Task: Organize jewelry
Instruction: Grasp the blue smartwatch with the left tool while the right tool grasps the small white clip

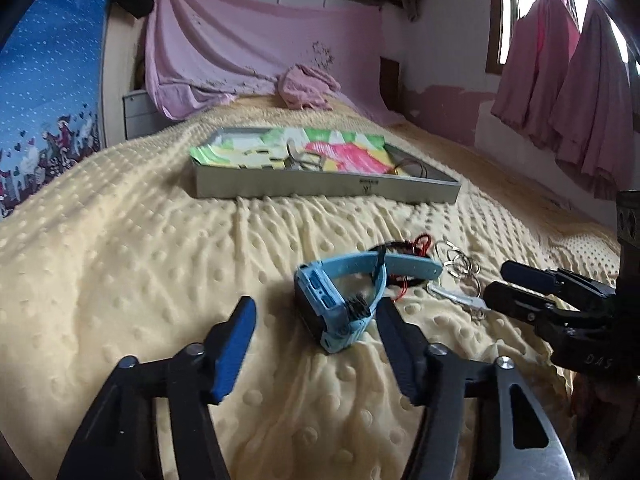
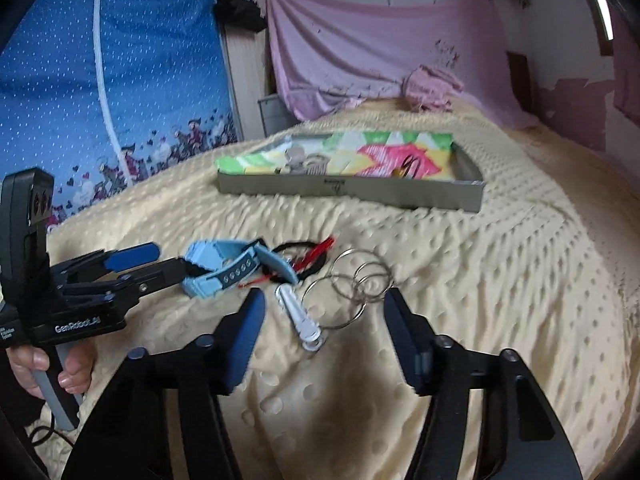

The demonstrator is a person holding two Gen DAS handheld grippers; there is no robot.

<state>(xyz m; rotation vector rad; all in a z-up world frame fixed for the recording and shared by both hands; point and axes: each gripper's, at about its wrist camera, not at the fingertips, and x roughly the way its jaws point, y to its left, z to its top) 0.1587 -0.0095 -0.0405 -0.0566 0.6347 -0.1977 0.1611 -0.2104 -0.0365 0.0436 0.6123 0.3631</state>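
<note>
A light blue watch (image 1: pixel 340 304) lies on the yellow dotted blanket (image 1: pixel 120 260), between and just ahead of the open jaws of my left gripper (image 1: pixel 316 312). In the right wrist view the watch (image 2: pixel 224 268) sits at the left gripper's (image 2: pixel 168 264) tips. A white clip with several steel rings (image 2: pixel 344 292) lies between the open jaws of my right gripper (image 2: pixel 324 308); it also shows in the left wrist view (image 1: pixel 460 280). A black and red band (image 2: pixel 308 256) lies behind them. A grey tray (image 1: pixel 320 188) with a colourful liner holds some jewelry.
The tray (image 2: pixel 352 192) sits farther back on the bed. A pink cloth bundle (image 1: pixel 304 84) lies at the bed's far end below a pink sheet. A blue zipped wardrobe (image 2: pixel 108 80) stands at the left. Pink curtains (image 1: pixel 568 80) hang at the right.
</note>
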